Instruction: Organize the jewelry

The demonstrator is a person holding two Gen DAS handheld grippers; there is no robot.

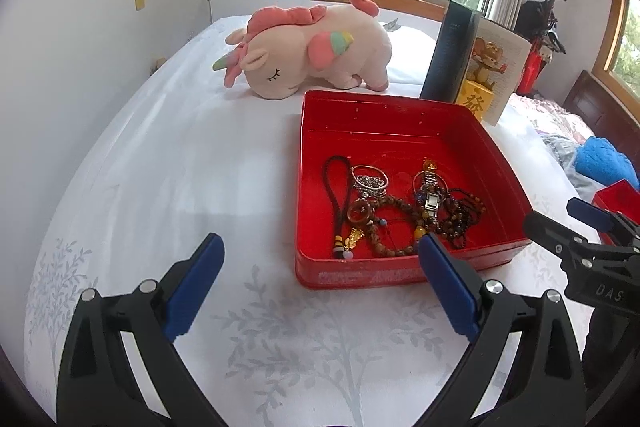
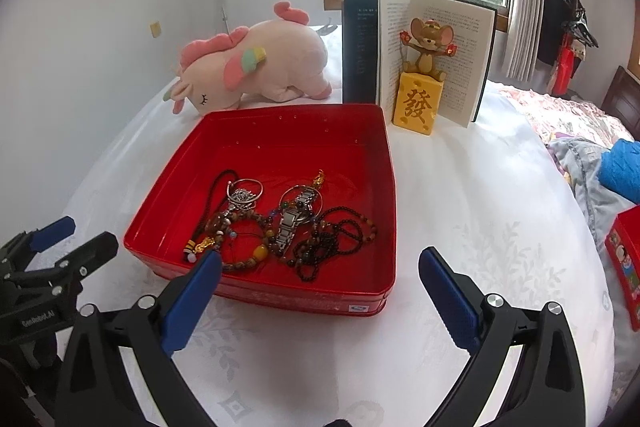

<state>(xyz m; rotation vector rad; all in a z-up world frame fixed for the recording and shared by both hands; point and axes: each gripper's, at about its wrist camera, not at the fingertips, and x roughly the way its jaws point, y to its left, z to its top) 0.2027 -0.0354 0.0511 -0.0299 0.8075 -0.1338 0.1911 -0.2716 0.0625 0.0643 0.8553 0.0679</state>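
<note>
Jewelry heaped in the near half of the open red tin, on the white bedspread: black cord and silver bangle to the left, wooden bead bracelet and metal watch in the middle, dark bead strand to the right, all overlapping. Fits either a tin just filled or a pile awaiting sorting; no telling which.

Left claw spread wide, empty, hanging low before the tin's near left corner. Right claw likewise wide and empty, in front of the near wall.

For any pick from the heap: best to come down from above over the near wall, close on one strand where it lies clear of its neighbours, such as the cord's loop, and lift slowly, since tangled beads will likely drag others along.

Edges and room: tin walls upright, near wall just ahead of both claws. Far half of the tin floor bare. Open bedspread left and right of the tin. Plush unicorn, standing open book and mouse figurine just behind the far wall. Second red box well off to the right.
</note>
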